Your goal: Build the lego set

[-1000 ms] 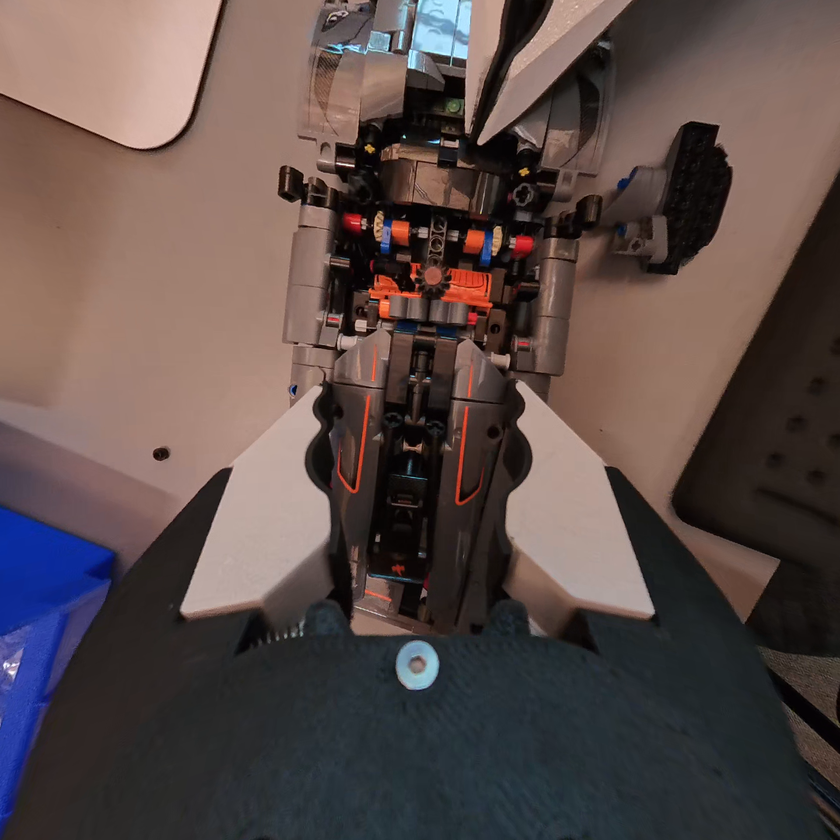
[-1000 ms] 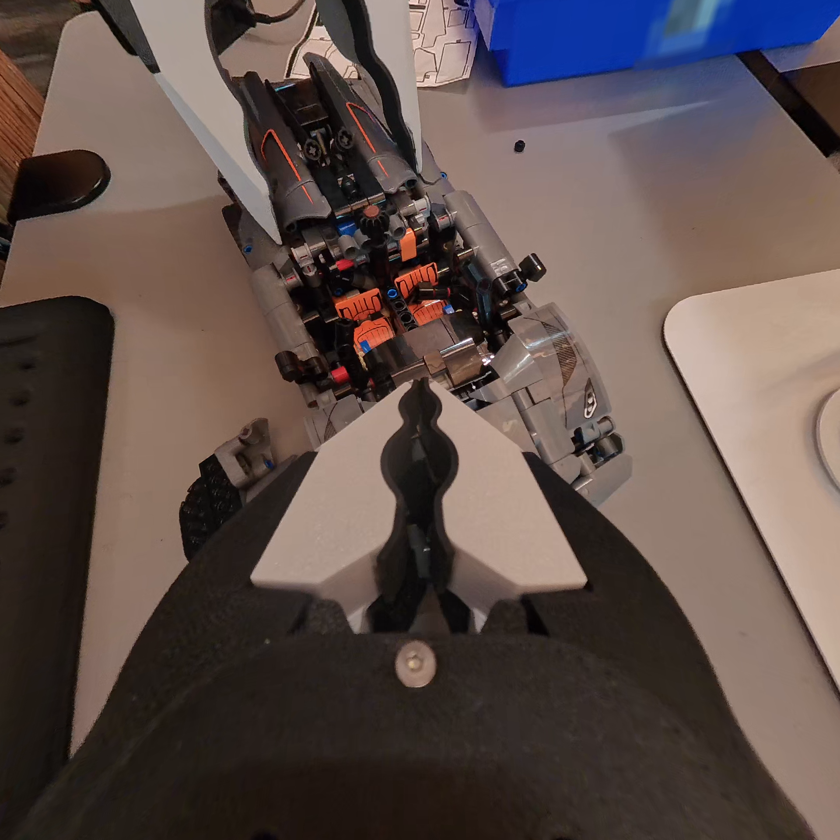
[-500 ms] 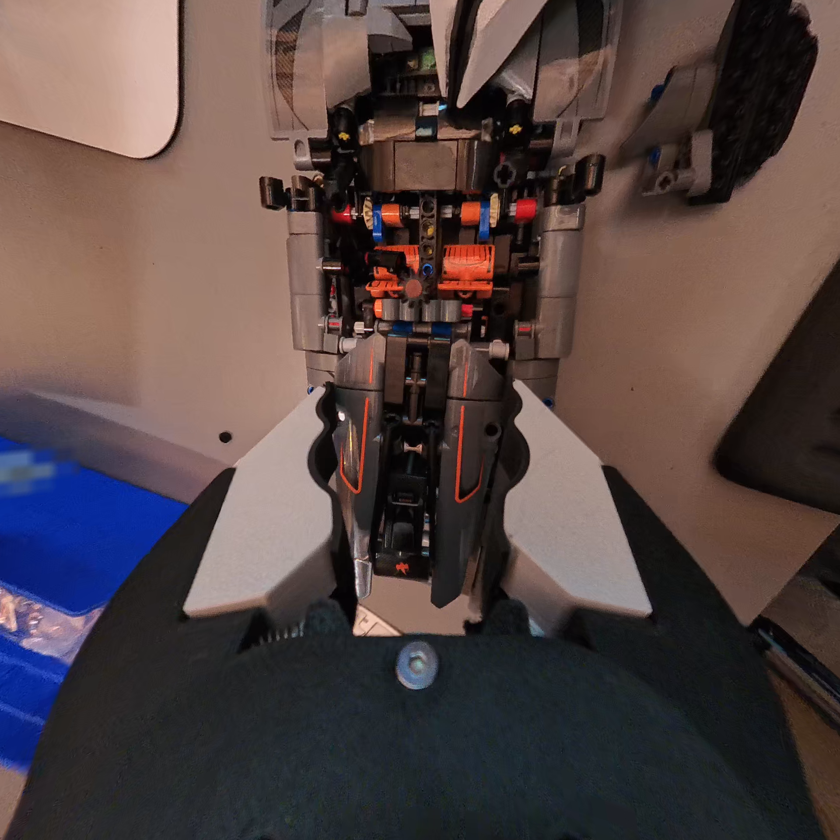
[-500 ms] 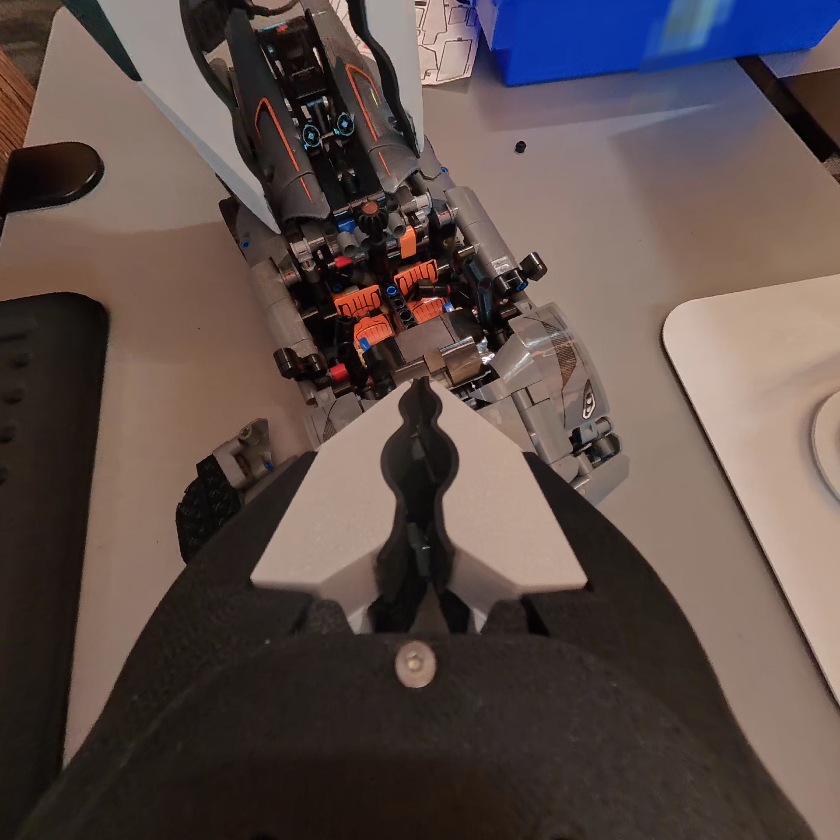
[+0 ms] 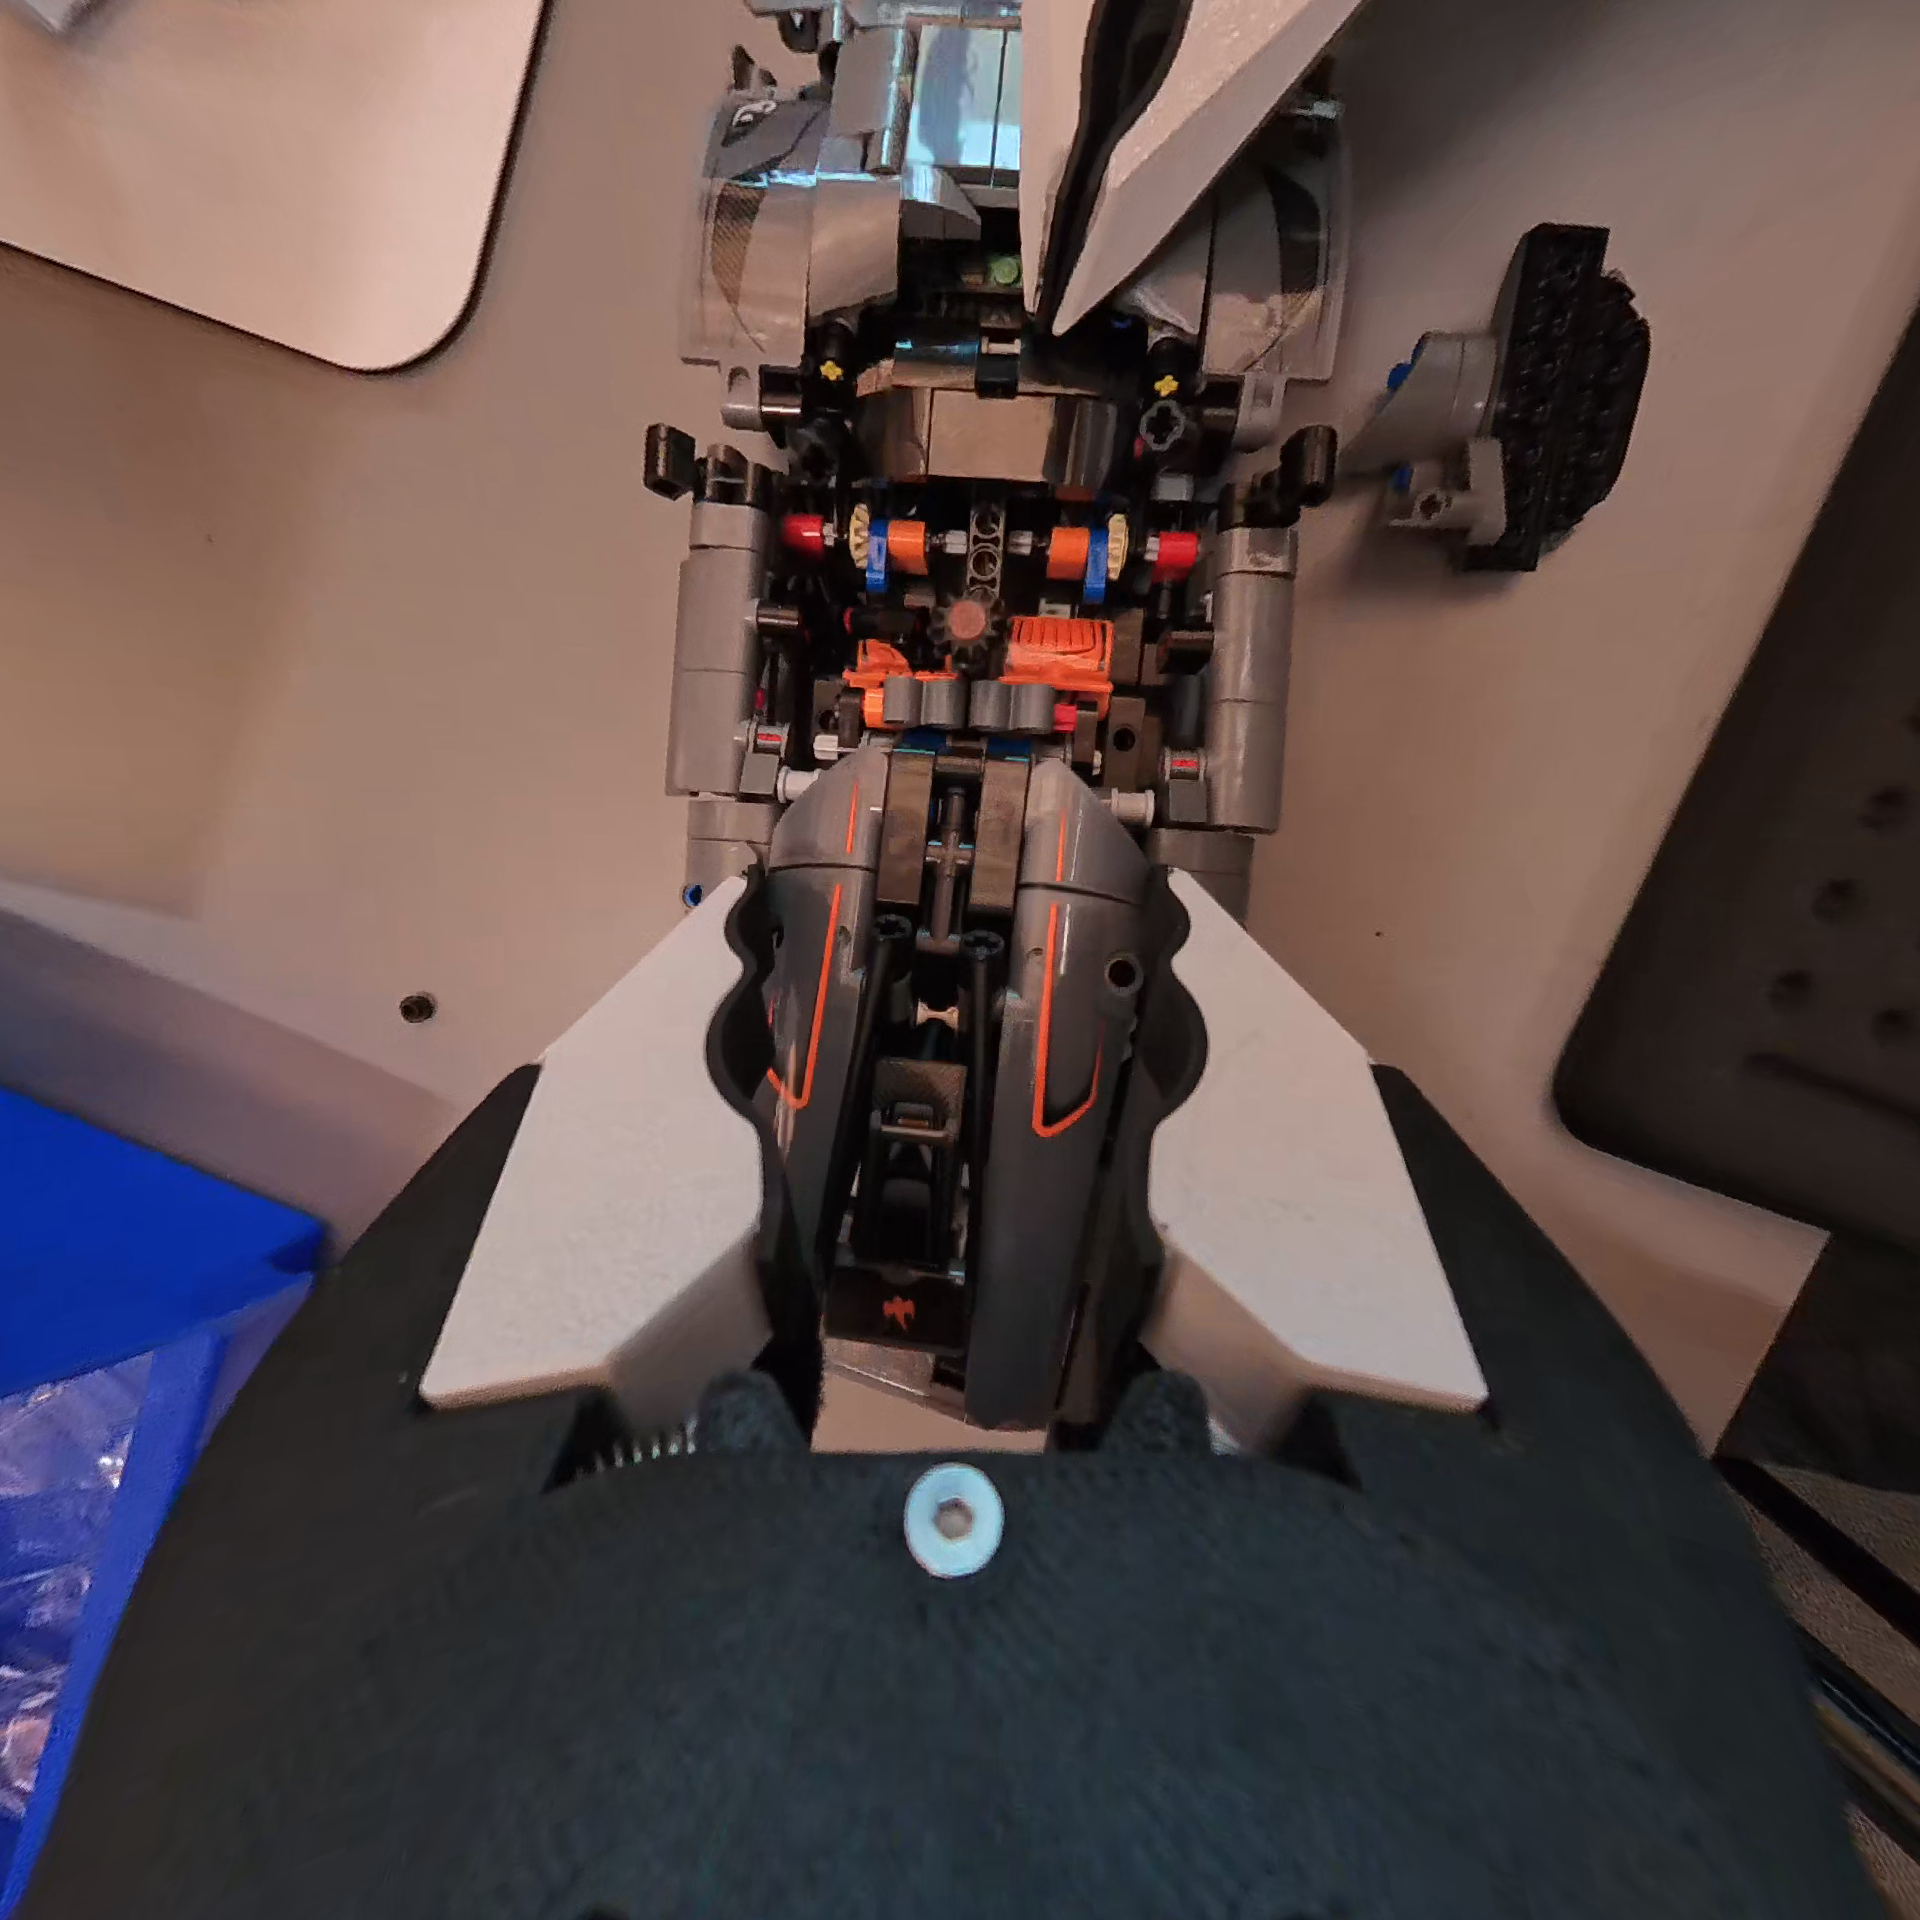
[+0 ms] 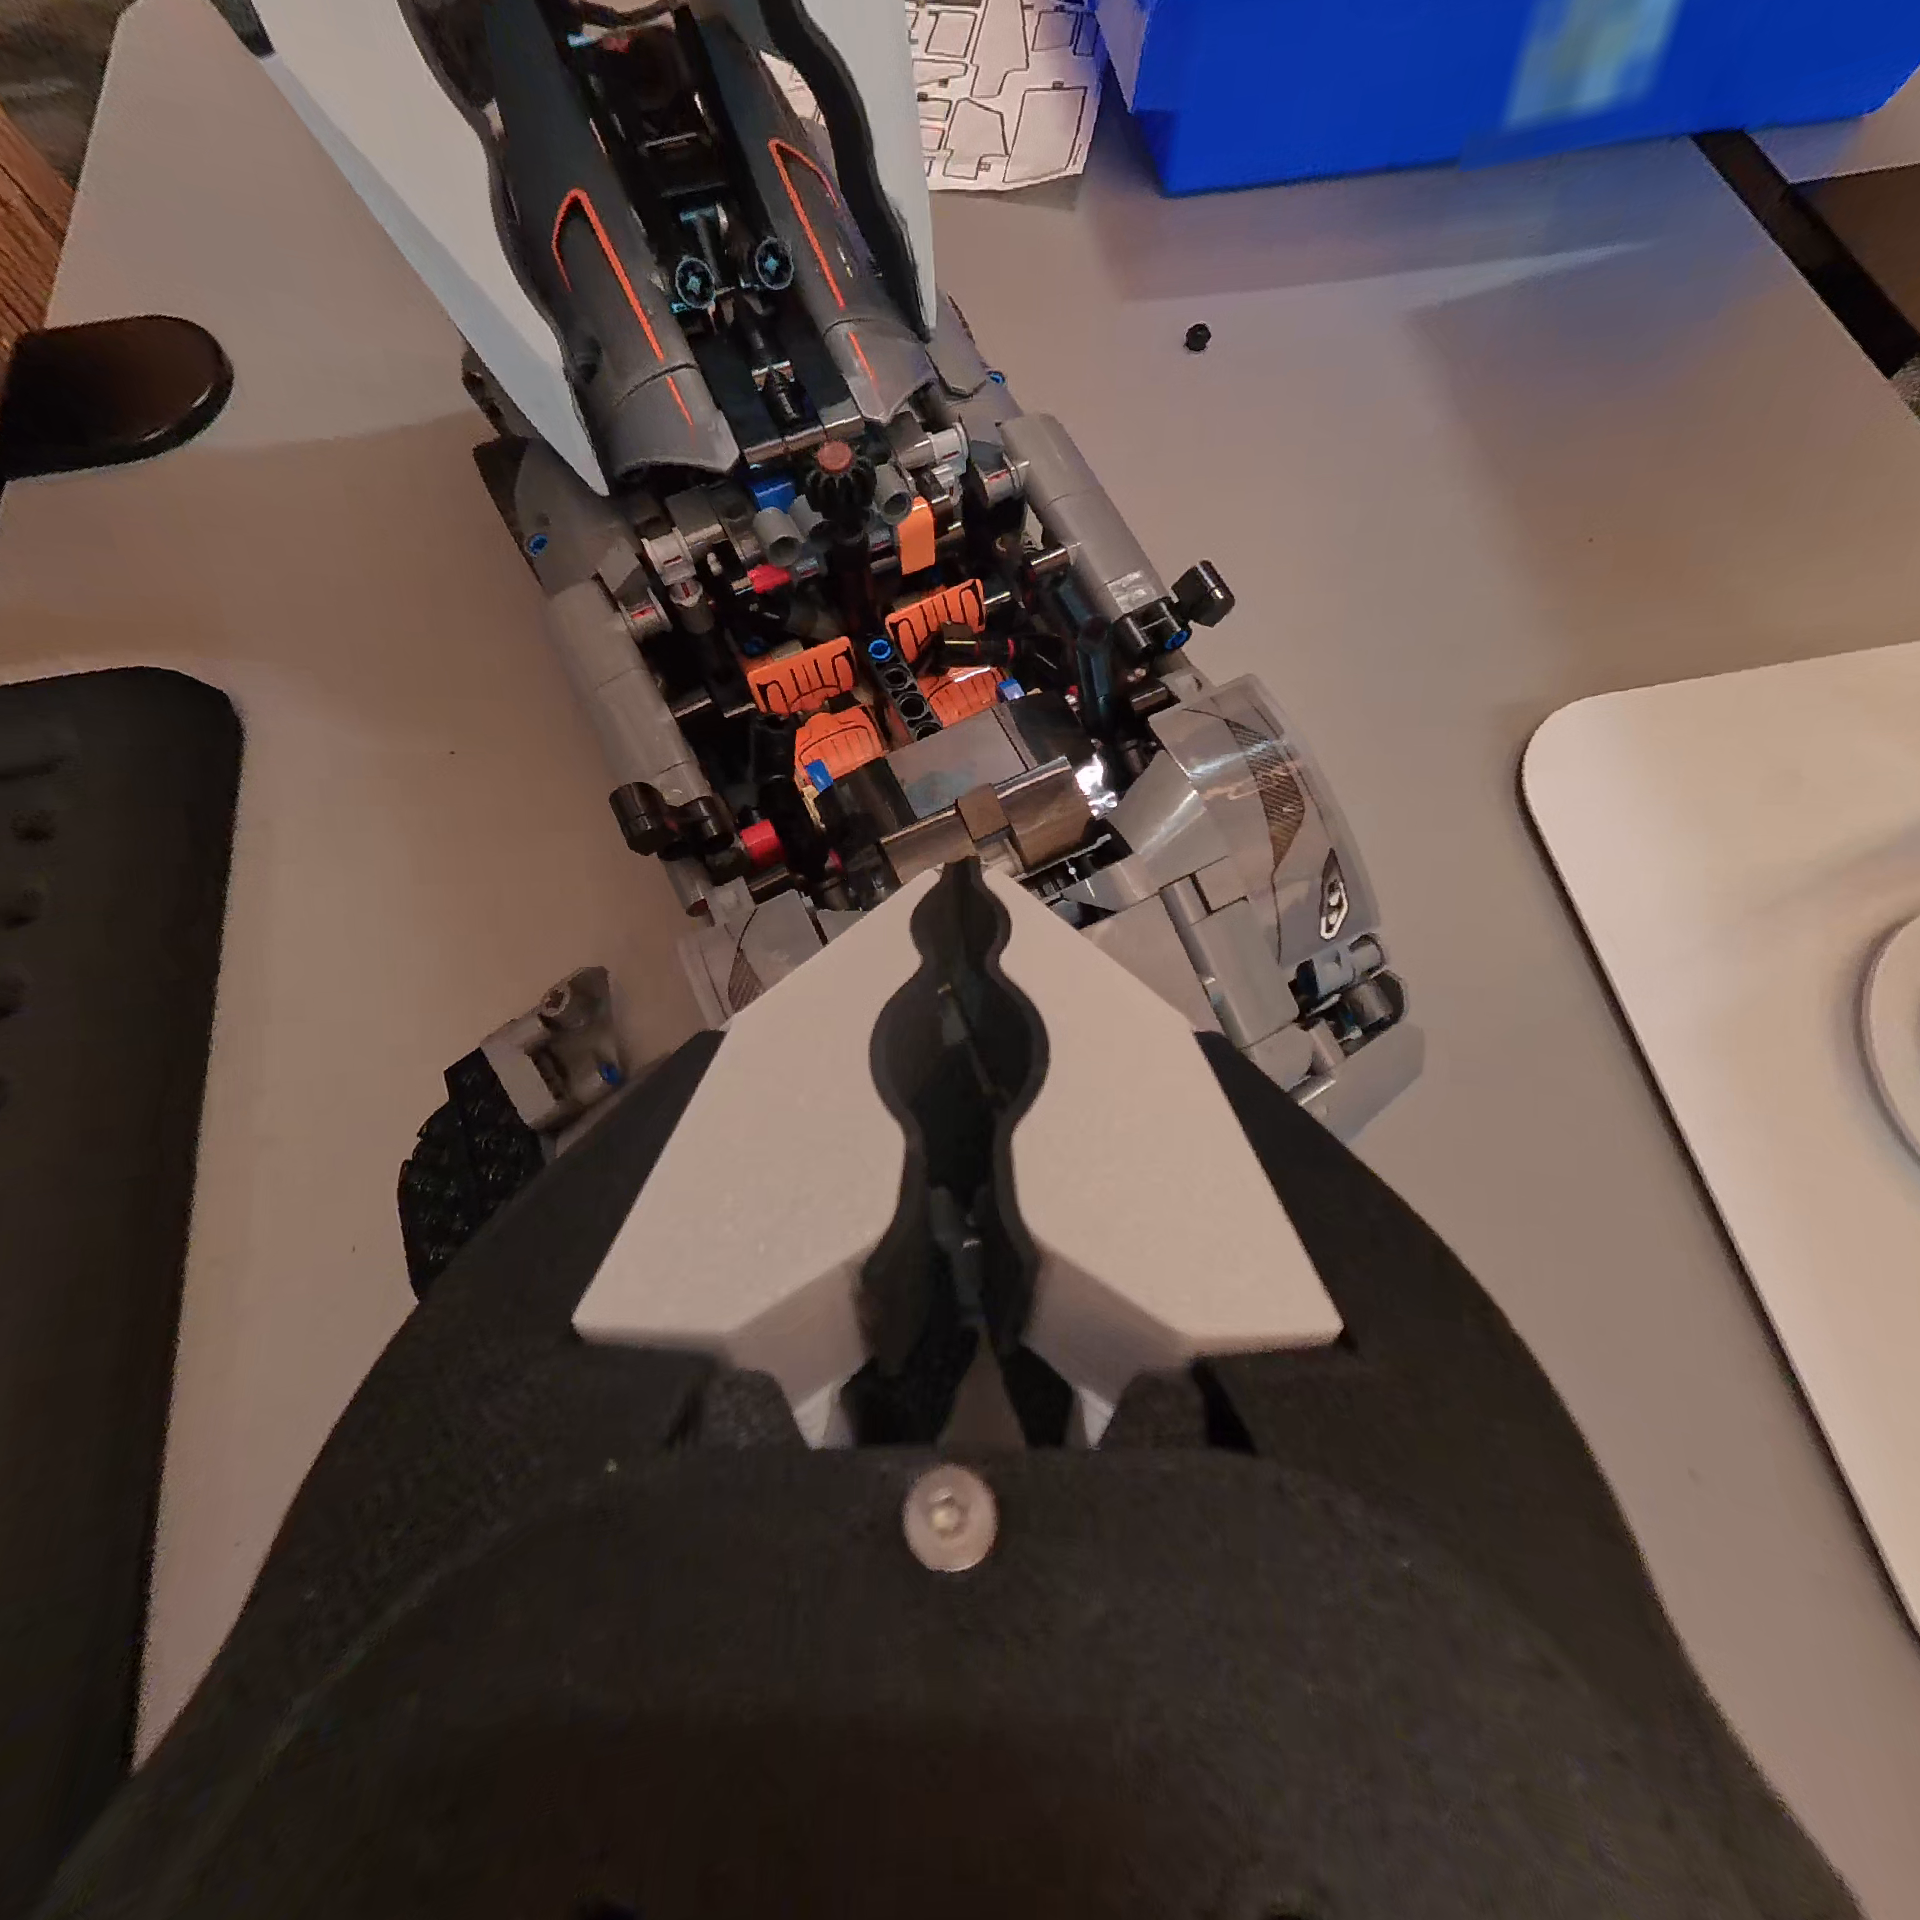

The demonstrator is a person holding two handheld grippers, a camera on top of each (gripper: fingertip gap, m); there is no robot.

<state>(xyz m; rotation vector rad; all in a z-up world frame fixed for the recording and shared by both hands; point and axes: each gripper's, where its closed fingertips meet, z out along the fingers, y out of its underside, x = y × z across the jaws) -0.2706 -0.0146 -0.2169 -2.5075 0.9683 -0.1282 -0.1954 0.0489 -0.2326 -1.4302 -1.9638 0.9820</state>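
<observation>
A grey, black and orange Lego car (image 6: pixel 935 707) lies on the grey table (image 6: pixel 1403 468). My left gripper (image 5: pixel 956 894) is shut on the car's dark grey rear body section with orange lines (image 5: pixel 1060 1039) and holds it tilted up at the car's back end. It also shows in the right wrist view (image 6: pixel 769 416). My right gripper (image 6: pixel 961 873) is shut, its fingertips at the car's hood behind the dashboard. It shows from the front in the left wrist view (image 5: pixel 1044 322). Whether its pads pinch a part is hidden.
A loose black wheel on a grey bracket (image 6: pixel 488 1122) lies beside the car's front. A blue bin (image 6: pixel 1455 83) and an instruction sheet (image 6: pixel 997 114) stand at the far edge. A small black piece (image 6: pixel 1197 336) lies alone. A white mat (image 6: pixel 1714 883) is at right, a black pad (image 6: pixel 94 1039) at left. Spacing between my two grippers at the tips: around 11 centimeters.
My left gripper has tipped the rear body section up more steeply over the car's back end. The car, the wheel and my right gripper have stayed put.
</observation>
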